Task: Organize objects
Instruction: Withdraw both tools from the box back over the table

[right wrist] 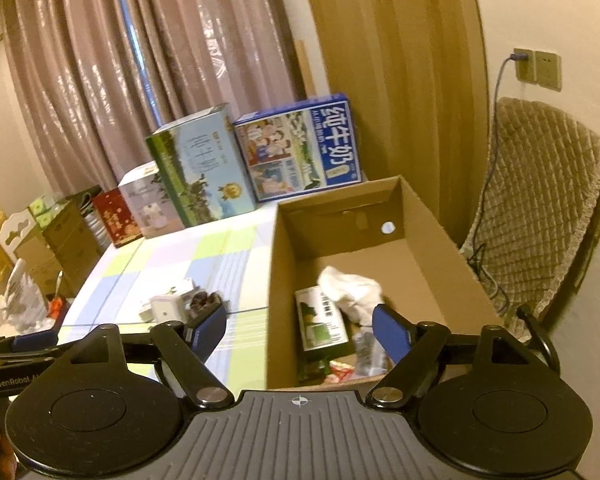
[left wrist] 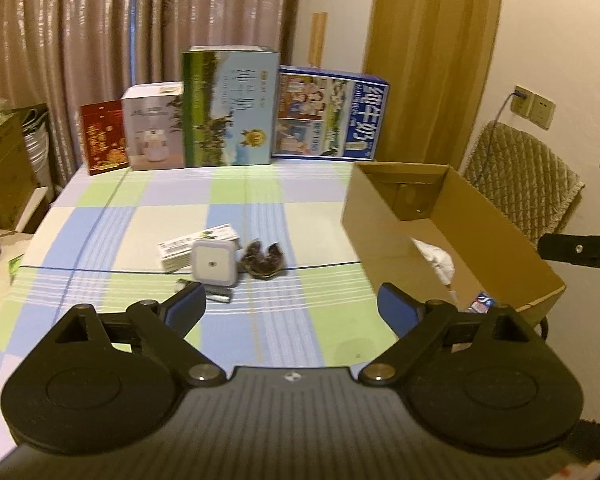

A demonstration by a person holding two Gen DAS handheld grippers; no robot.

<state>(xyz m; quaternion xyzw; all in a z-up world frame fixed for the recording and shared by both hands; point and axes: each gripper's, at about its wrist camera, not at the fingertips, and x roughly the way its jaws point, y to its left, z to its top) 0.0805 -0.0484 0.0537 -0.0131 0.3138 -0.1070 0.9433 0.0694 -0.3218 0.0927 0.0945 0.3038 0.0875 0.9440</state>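
Both my grippers are spread wide and hold nothing. My left gripper (left wrist: pixel 290 308) hangs over the near part of the table (left wrist: pixel 100 240), pointed at the small pile left to sort. My right gripper (right wrist: pixel 300 332) sits at the near end of the carton (right wrist: pixel 420 208), at the right of the table.

The pile lies mid-table, well left of the carton: one white plug (left wrist: pixel 213 265), touching one flat packet (left wrist: pixel 198 246) behind it, one dark clip (left wrist: pixel 265 261) just right of it, and one small grey thing (left wrist: pixel 219 295) in front, too blurred to name. That makes four pieces, as far as I can tell.

In the carton I count one white cloth (right wrist: pixel 350 286) and one green box (right wrist: pixel 320 320), with more wrappers at the near end that I cannot count.

The risk, I judge, is the crowding. If I close on the plug, a finger may catch the packet or knock the clip away. The plug looks smooth, so a shallow pinch could let it slip on the way across. I could also strike the carton's left wall and shove it.
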